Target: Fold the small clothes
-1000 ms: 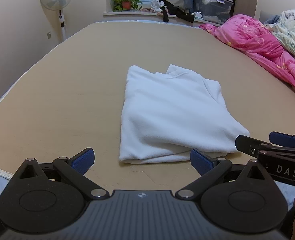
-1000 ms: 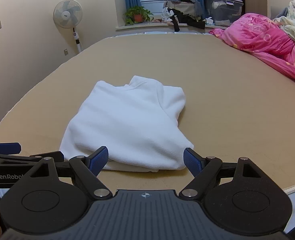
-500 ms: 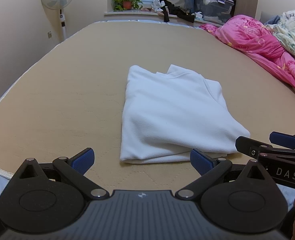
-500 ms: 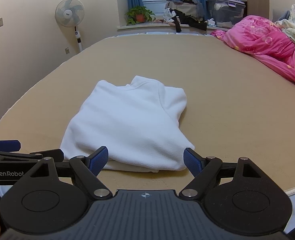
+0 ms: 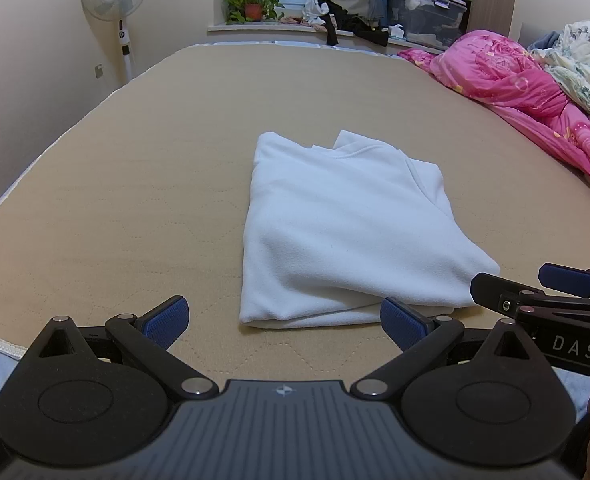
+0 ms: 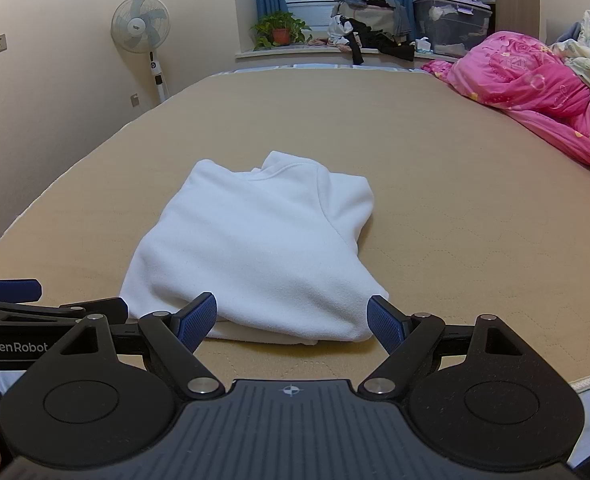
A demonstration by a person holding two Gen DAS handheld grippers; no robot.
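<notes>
Just ahead of both wide-apart, empty grippers, left gripper and right gripper, the folded white garment lies on the bed, looking soft, light and floppy, best pinched at its near corners.

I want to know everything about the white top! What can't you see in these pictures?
- Folded white fleece garment: its underside and inner layers, hidden by its top layer, both views.
- Its near edge, partly covered by the right tool, right wrist view.
- Clear plastic storage box on the windowsill: contents too small.
</notes>
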